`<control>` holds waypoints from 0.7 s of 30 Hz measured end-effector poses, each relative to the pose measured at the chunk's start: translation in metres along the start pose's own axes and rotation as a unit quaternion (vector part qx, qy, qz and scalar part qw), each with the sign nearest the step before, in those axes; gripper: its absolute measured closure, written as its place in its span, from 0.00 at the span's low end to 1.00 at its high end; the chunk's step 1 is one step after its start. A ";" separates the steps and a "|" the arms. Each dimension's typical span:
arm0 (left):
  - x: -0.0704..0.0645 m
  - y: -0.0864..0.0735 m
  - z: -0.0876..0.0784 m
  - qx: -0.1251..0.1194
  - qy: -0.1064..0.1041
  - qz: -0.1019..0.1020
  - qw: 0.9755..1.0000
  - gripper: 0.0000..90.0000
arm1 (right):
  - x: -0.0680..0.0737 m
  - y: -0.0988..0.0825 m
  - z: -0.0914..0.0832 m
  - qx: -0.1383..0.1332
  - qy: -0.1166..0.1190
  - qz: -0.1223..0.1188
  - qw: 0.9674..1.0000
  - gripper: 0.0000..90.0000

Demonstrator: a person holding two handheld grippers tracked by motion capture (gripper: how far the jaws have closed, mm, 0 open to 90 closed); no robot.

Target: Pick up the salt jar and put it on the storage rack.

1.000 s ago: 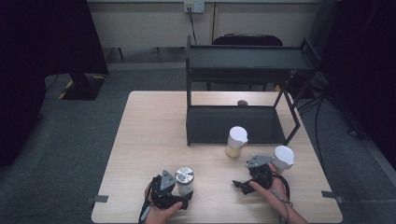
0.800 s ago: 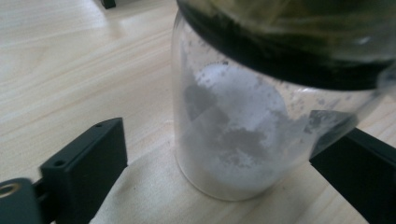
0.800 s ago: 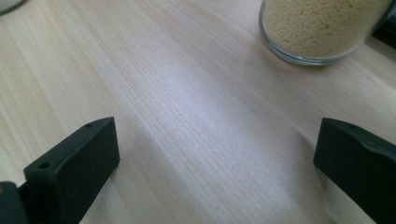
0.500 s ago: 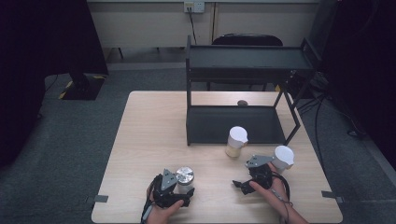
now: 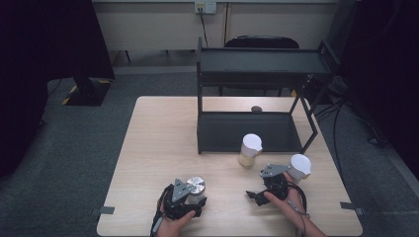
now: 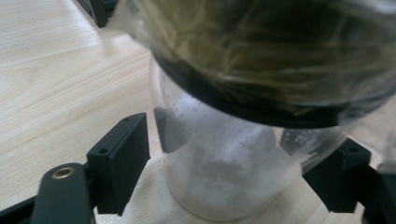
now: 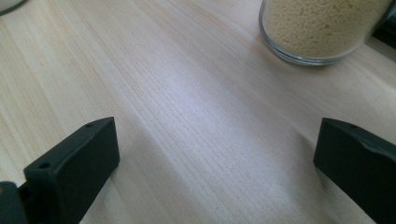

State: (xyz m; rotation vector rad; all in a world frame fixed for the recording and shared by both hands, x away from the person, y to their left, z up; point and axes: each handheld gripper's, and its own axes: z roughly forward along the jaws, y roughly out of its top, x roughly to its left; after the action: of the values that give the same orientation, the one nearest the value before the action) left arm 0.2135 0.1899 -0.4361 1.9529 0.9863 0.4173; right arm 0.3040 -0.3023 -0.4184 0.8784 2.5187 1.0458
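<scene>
One light wooden desk (image 5: 148, 148) carried everything, and the largest thing on it was a single black two-tier shelf rack (image 5: 257, 64) along the far edge. Three glass jars stood in front of it. Two had white lids: one (image 5: 251, 150) held pale yellow grains and stood just before the rack's lower tier, the other (image 5: 300, 167) stood further right, close by the right tool (image 5: 254, 195). The third jar (image 5: 194, 187) (the one being worked on) had a shiny metal lid and held white powder; it stood near the desk's front edge, left of centre. The left tool (image 5: 197, 197) had just been closing around it, the glass body sitting between the two jaws with the pads against its sides. The right tool's jaws stood wide apart over bare wood, gripping nothing.
</scene>
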 end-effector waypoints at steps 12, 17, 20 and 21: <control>-0.009 0.004 0.000 0.005 0.014 0.015 1.000 0.33 | 0.000 0.000 0.000 0.000 0.000 0.000 1.000 0.00; -0.015 0.008 0.000 0.011 0.024 0.017 1.000 0.34 | 0.000 0.000 0.000 0.000 0.000 0.000 1.000 0.00; -0.018 0.009 0.000 0.013 0.030 0.017 0.999 0.34 | 0.000 0.000 0.000 0.000 0.000 0.000 1.000 0.00; -0.019 0.010 0.000 0.014 0.031 0.017 0.999 0.34 | 0.000 0.000 0.000 0.000 0.000 0.000 1.000 0.00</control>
State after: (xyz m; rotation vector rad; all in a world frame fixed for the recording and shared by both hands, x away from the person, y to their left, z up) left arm 0.2065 0.1725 -0.4268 1.9944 1.0032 0.4887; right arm 0.3040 -0.3023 -0.4184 0.8782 2.5186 1.0456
